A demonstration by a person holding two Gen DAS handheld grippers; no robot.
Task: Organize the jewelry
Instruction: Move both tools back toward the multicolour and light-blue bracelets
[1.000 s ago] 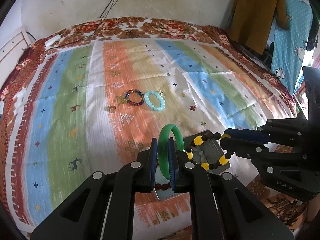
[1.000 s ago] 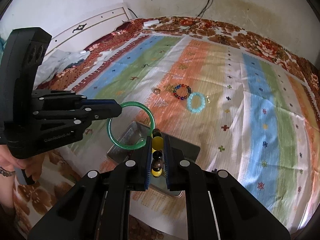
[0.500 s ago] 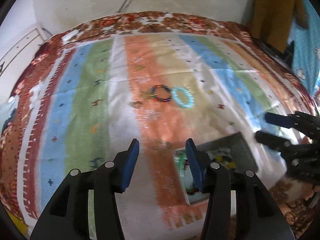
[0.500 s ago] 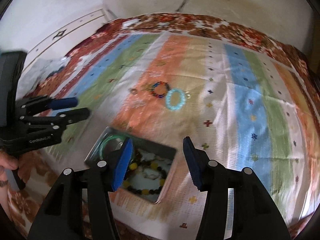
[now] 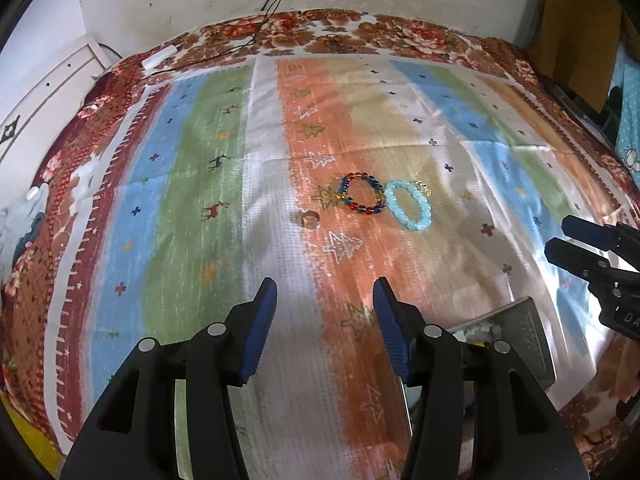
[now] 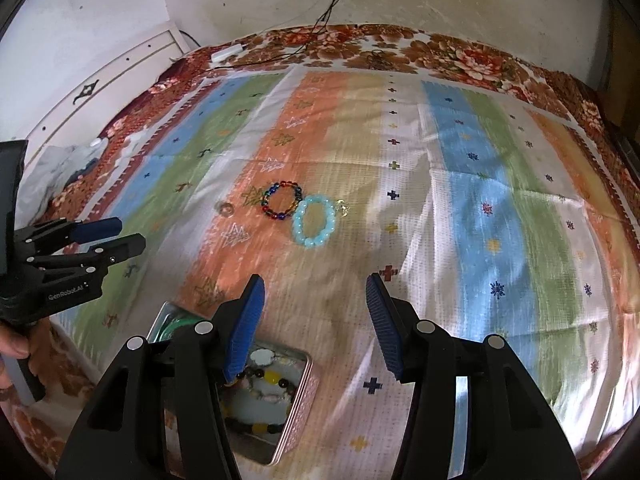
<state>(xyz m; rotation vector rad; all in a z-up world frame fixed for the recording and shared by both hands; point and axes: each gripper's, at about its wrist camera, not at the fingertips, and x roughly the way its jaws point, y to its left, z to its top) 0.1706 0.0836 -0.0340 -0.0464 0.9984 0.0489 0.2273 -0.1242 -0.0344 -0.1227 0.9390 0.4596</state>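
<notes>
A multicoloured bead bracelet (image 5: 363,193) (image 6: 281,200), a light blue bead bracelet (image 5: 409,205) (image 6: 314,221) and a small ring (image 5: 309,218) (image 6: 225,208) lie on the striped bedspread. An open metal tin (image 6: 298,412) (image 5: 528,336) near the bed's front edge holds a green bangle (image 6: 176,324) and a black-and-yellow bead bracelet (image 6: 269,378). My left gripper (image 5: 324,320) is open and empty, left of the tin. My right gripper (image 6: 316,316) is open and empty, above the tin's right side.
The striped bedspread (image 5: 200,200) covers a bed against a white wall. A white charger with cables (image 5: 158,57) lies at the far edge. Clothes (image 5: 576,28) hang at the right. A white headboard (image 6: 100,92) runs along the left.
Both grippers opened and dropped the green bangle and the black-and-yellow bracelet into the tin, then lifted and moved apart; the left one swung left.
</notes>
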